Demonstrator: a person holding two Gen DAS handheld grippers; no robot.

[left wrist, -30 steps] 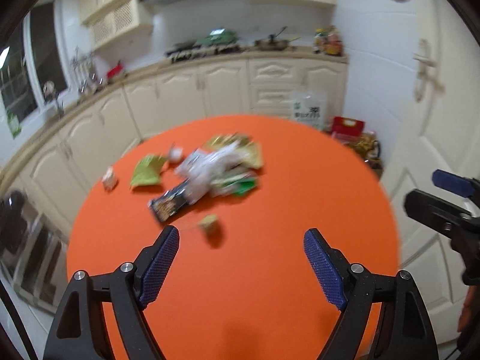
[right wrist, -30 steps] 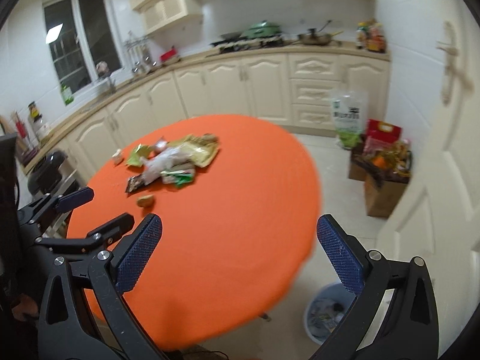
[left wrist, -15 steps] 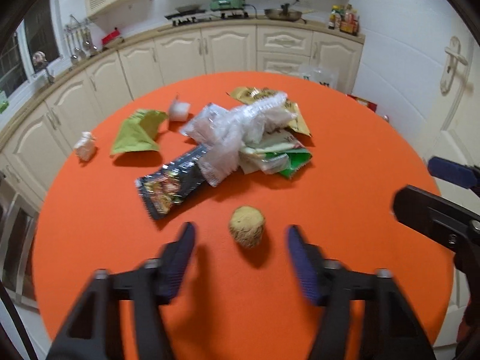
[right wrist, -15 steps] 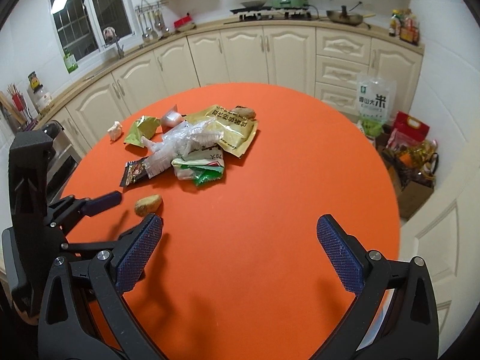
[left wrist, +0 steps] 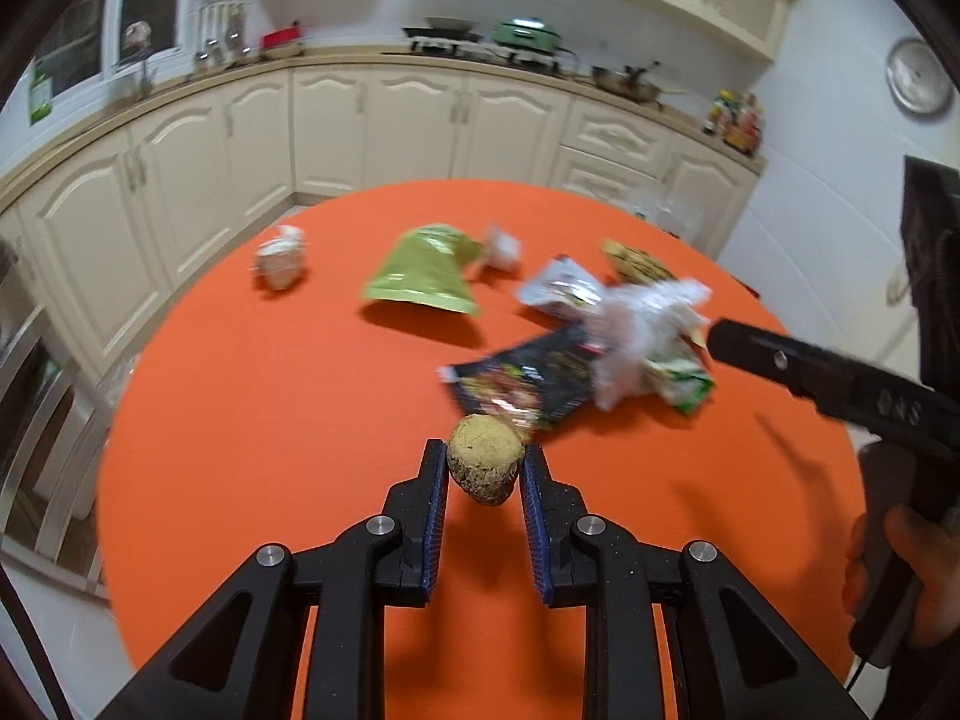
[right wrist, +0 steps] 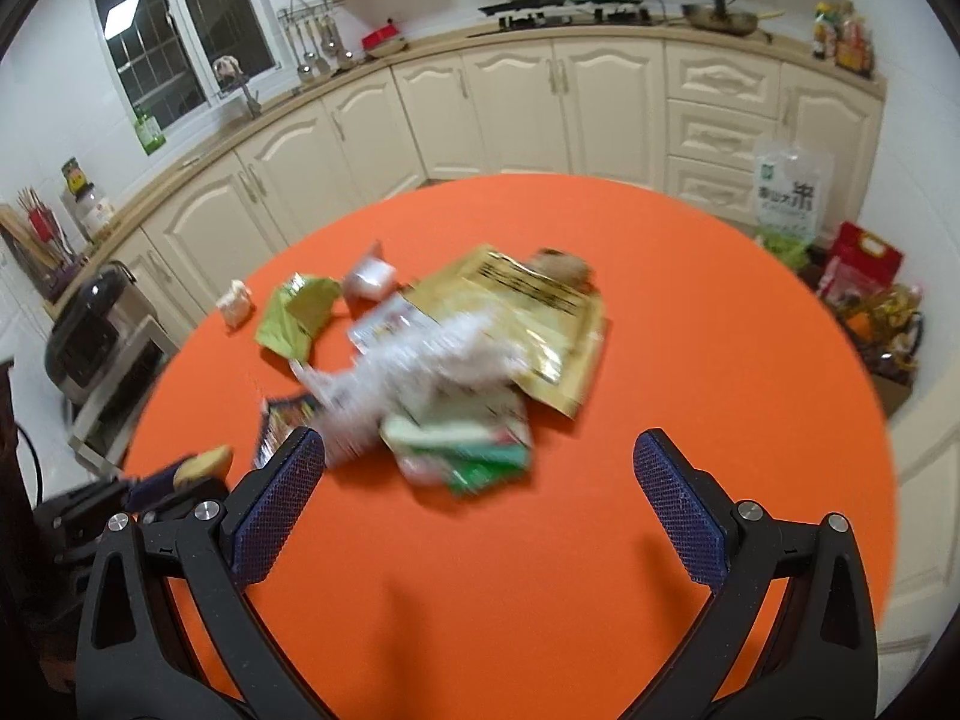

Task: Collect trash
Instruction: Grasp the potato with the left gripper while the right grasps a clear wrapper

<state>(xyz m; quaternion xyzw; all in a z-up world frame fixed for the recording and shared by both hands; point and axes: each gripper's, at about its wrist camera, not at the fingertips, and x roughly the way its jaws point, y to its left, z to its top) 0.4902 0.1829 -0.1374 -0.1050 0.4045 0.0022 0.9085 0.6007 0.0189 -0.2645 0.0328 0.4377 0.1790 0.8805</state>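
table (right wrist: 690, 312): orange | pouch (left wrist: 429, 271): lime green | lump (left wrist: 485, 459): tan, speckled | fingers (right wrist: 678, 513): blue, cross-hatched

trash on the orange table (left wrist: 300, 420): one piece held, the rest lying loose.
round tan crumbly lump (left wrist: 485, 465) clamped between left gripper (left wrist: 483, 468) pads; green pouch (left wrist: 426, 273), black wrapper (left wrist: 528, 381), crumpled clear plastic (left wrist: 645, 324), gold bag (right wrist: 528, 318) and white wad (left wrist: 279, 255) lie beyond it.

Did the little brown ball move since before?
Yes. The brown ball lay on the orange table near the black wrapper; now the left gripper pinches it.
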